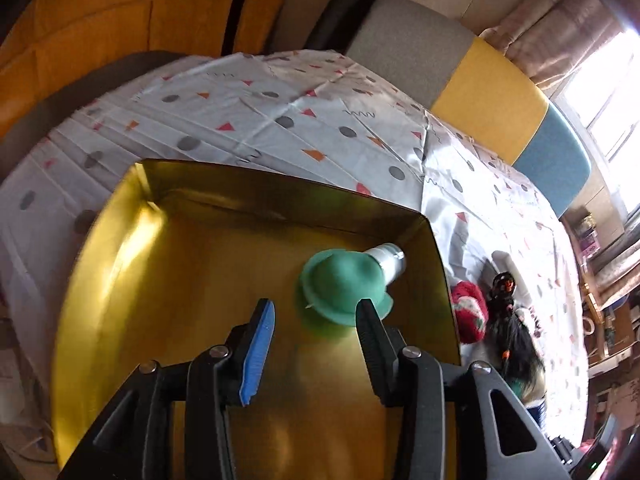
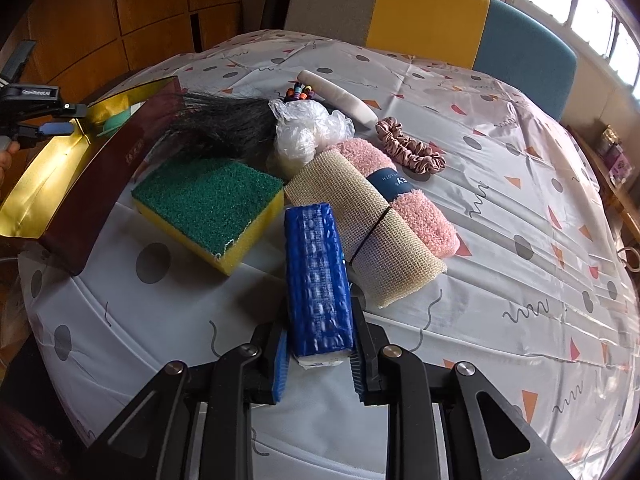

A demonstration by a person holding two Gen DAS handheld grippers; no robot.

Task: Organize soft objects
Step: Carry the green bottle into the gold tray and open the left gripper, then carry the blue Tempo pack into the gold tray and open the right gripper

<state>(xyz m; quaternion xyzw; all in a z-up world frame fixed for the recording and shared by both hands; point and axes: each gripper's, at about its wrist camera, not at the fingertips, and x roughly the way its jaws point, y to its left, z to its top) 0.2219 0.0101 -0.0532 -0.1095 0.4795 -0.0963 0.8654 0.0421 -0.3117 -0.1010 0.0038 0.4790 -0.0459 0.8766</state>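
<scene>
In the left wrist view my left gripper (image 1: 314,310) hangs open over a gold-lined box (image 1: 132,280). A green soft cap-shaped thing with a silvery neck (image 1: 344,290) lies on the box floor near the far right corner, just beyond the fingertips and not gripped. In the right wrist view my right gripper (image 2: 320,332) is shut on a blue mesh-wrapped sponge block (image 2: 318,276), tilted up off the cloth. Behind it lie a green and yellow sponge (image 2: 208,204), a beige mesh roll (image 2: 368,236), a pink towel roll (image 2: 416,204) and a pink scrunchie (image 2: 408,148).
The box (image 2: 92,184), maroon outside, stands at the table's left edge. A black hair tuft (image 2: 224,128), a crumpled plastic bag (image 2: 308,128) and a white roll (image 2: 340,94) lie farther back. A grey, yellow and blue chair back (image 2: 424,12) stands behind the patterned tablecloth (image 2: 520,260).
</scene>
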